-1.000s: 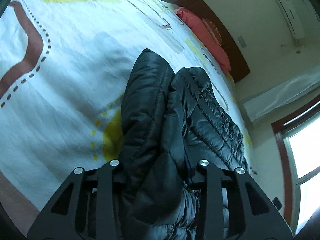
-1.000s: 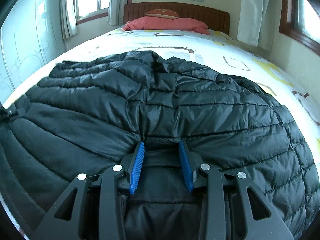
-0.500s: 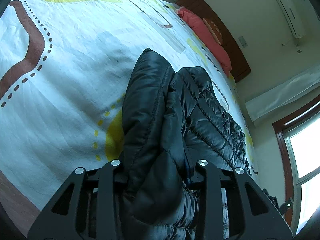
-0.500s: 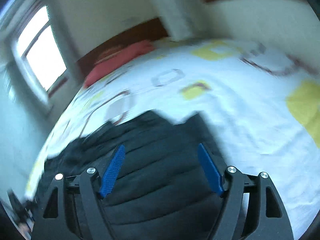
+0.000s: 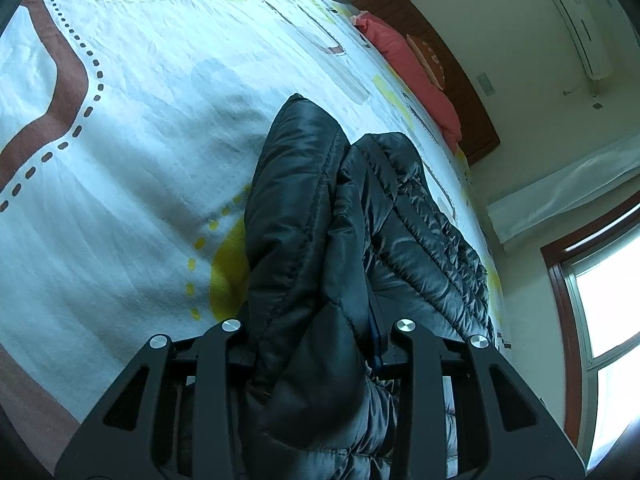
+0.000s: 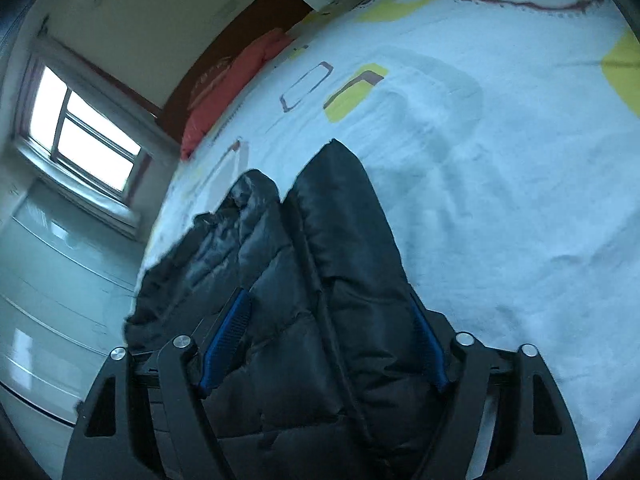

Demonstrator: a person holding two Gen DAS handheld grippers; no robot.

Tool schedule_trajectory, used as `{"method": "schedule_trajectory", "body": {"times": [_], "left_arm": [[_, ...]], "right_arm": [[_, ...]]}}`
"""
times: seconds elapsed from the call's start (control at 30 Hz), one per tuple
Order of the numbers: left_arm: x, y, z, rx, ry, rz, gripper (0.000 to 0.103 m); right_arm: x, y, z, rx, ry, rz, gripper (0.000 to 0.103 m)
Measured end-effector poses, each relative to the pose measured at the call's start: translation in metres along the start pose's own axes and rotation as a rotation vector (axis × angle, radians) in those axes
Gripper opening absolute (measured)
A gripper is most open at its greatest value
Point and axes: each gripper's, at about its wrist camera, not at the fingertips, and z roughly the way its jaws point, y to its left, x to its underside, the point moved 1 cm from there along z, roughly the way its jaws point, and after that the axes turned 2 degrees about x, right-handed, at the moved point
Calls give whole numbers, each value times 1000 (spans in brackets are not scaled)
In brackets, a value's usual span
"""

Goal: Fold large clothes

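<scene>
Two grippers bracket one black puffer jacket [image 5: 320, 240] running lengthwise toward the red pillow [image 5: 408, 68]: left gripper [image 5: 316, 344] pinching it; right gripper [image 6: 320, 344], jaws just narrowing, straddling its thick fold.

Puffer jacket [image 5: 320, 264] folds hide left claw [image 5: 316, 344] pads

A black puffy jacket [image 5: 320, 216] is bunched up into thick folds, shiny and stitched in rows. Its folded part is squeezed between the left fingers [image 5: 376, 320]. Another thick fold [image 6: 332, 280] is found between the blue right fingers [image 6: 226, 336].
</scene>
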Motion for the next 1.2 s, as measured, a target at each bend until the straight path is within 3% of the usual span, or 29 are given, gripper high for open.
{"method": "schedule_trajectory", "body": {"times": [0.03,0.1,0.23,0.33,0.6,0.97,1.2], "left_arm": [[0,-2,-2,4,-2,2,30],[2,-11,-8,6,-16,16,27],[5,-41,-25,33,-53,69,22],[8,-76,-39,96,-67,111,21],[46,-184,-44,175,-37,289,21],[135,-289,25,270,121,415,21],[181,-311,88,259,244,460,21]], "right_arm": [[4,3,1,9,0,-9,57],[7,8,4,19,-14,-27,51],[6,-3,4,3,-34,-14,43],[8,-4,3,-7,-44,-10,41],[14,-26,-10,-92,-31,54,36],[11,-54,-19,-169,18,82,35],[11,-66,-27,-201,39,82,34]]}}
